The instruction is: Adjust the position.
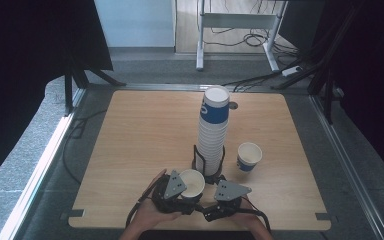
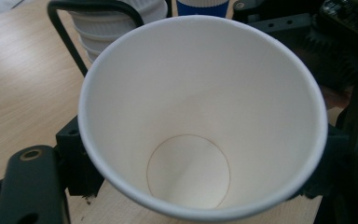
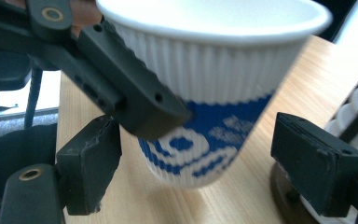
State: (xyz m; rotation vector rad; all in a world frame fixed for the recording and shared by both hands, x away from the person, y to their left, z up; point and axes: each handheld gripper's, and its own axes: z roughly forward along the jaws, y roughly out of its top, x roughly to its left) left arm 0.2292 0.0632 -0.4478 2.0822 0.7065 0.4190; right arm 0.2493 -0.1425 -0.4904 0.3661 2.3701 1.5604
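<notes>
Item nearest the lens: one paper cup (image 2: 200, 116), sitting mouth-up between the left gripper (image 1: 174, 192)'s two black jaws, which are pinching it at the sides just below the rim. Interior is showing plain white, tapering to a round base ringed by a thin brownish seam; rolled rim intact. Exterior, as the right gripper view is showing it, is ribbed white above and carrying a blue band with a white pattern below (image 3: 209, 116); the cup is tilting slightly and hanging just above the wood. The right gripper (image 1: 225, 200) is standing spread, its pads either side of the cup's lower part and clear of the wall. Location: near edge of the table, just in front of the stack. Further items: tall stack of matching cups (image 1: 213, 132) standing in a black wire holder (image 1: 209, 167) on a round base, near the table's middle; single cup (image 1: 248, 157) standing upright to the right of the stack, apart from it. Surface: square table (image 1: 145, 135), light wood grain, bare. Room: grey carpet floor (image 1: 25, 150), black drapes at both sides, white desk frame (image 1: 237, 22) and trailing cables at the far end.
</notes>
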